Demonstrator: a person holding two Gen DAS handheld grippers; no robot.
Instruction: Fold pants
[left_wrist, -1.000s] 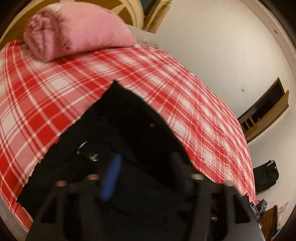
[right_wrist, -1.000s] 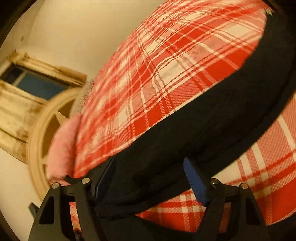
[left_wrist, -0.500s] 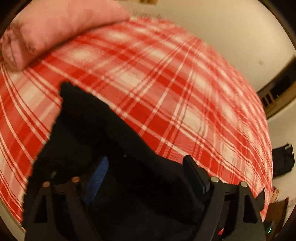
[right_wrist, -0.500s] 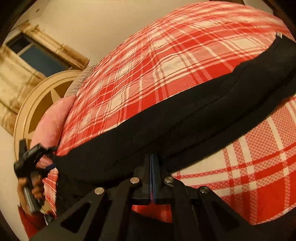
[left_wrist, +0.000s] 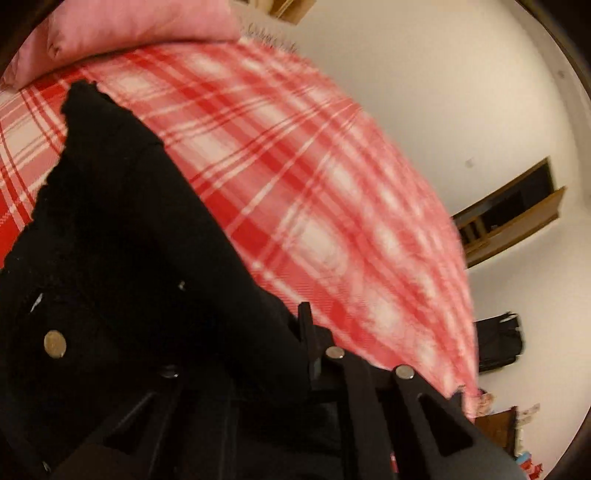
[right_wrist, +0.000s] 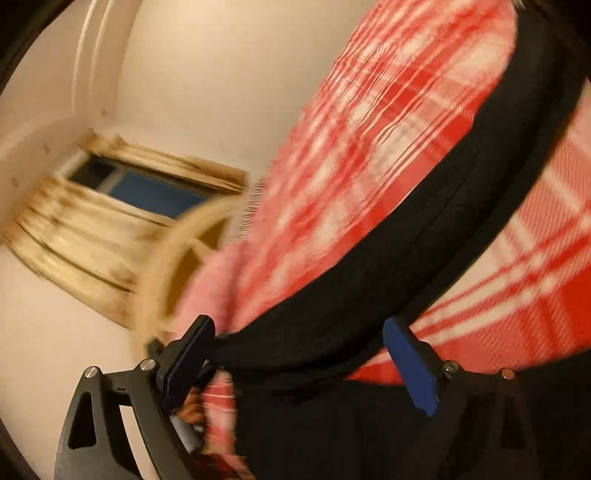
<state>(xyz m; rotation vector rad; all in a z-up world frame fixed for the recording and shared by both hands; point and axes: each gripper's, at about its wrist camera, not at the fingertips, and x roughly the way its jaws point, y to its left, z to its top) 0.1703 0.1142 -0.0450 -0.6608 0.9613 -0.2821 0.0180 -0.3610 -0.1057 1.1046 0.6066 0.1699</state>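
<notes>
Now, with the left gripper (left_wrist: 295, 354) clamped on the black pants (left_wrist: 122, 229) and the right gripper (right_wrist: 299, 354) just opened, fingers astride the leg, regrip before folding across the plaid bed (left_wrist: 332, 192).

Black pants (left_wrist: 122, 229) lie across red plaid bedspread (left_wrist: 295, 166).

- The bed (left_wrist: 332, 206) is covered edge to edge by a red-and-white plaid sheet.
- Black pants (left_wrist: 122, 236) lie directly on the plaid, their long band (right_wrist: 424, 236) stretched across it.
- A pink pillow (left_wrist: 140, 22) rests at the head of the bed, near the pants' far corner.
</notes>
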